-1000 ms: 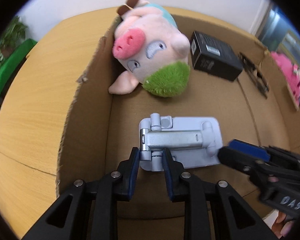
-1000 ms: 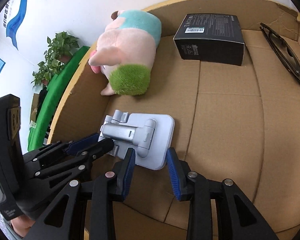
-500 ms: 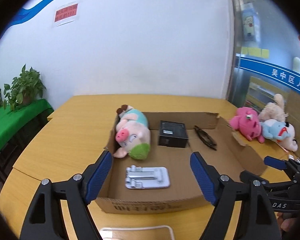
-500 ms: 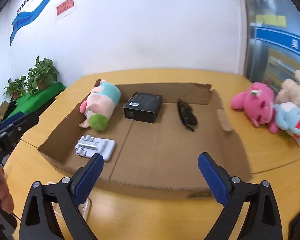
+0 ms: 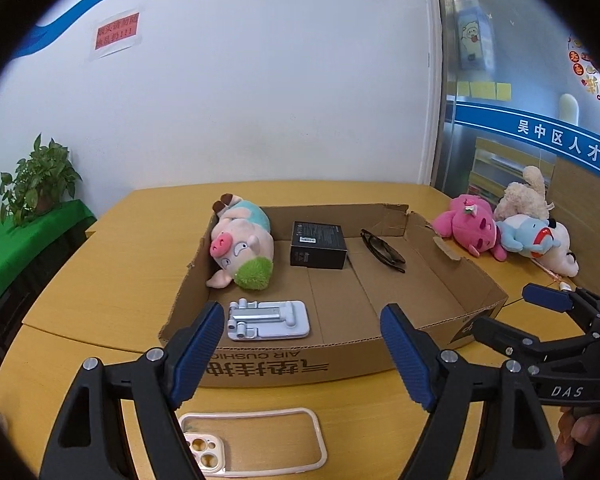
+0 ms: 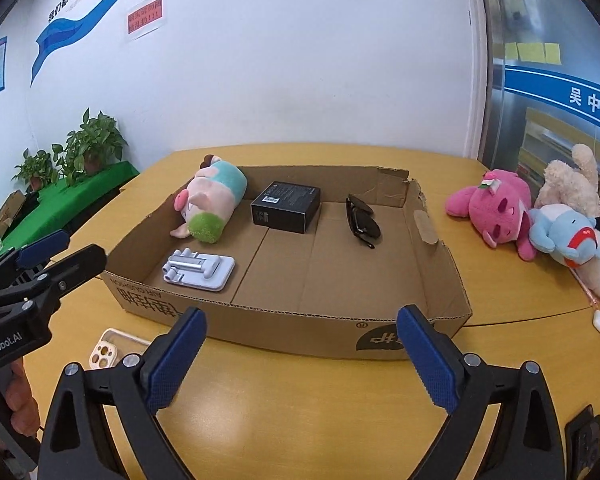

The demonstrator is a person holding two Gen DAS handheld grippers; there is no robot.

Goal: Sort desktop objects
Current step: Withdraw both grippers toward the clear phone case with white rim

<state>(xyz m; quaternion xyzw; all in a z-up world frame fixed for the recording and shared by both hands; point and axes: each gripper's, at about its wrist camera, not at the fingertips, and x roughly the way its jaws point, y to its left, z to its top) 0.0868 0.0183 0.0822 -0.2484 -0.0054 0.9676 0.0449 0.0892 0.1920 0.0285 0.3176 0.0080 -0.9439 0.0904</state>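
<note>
A shallow cardboard box (image 5: 300, 364) (image 6: 284, 328) lies on the yellow table. Inside it are a pink pig plush (image 5: 242, 248) (image 6: 210, 202), a black box (image 5: 318, 244) (image 6: 286, 206), dark sunglasses (image 5: 382, 250) (image 6: 362, 220) and a grey phone stand (image 5: 268, 318) (image 6: 198, 272). My left gripper (image 5: 302, 354) is open and empty, held in front of the box. My right gripper (image 6: 300, 358) is open and empty, held in front of the box. A clear phone case (image 5: 252, 440) (image 6: 108, 350) lies on the table before the box.
Pink, beige and blue plush toys (image 5: 508, 232) (image 6: 540, 220) lie on the table right of the box. A small white item (image 6: 599, 320) and a dark object (image 6: 586, 436) are at the right edge. Potted plants (image 5: 36, 184) stand on a green surface at left.
Both grippers opened wide, let go of the grey phone stand inside the box and pulled back and up, out to the near side of the box.
</note>
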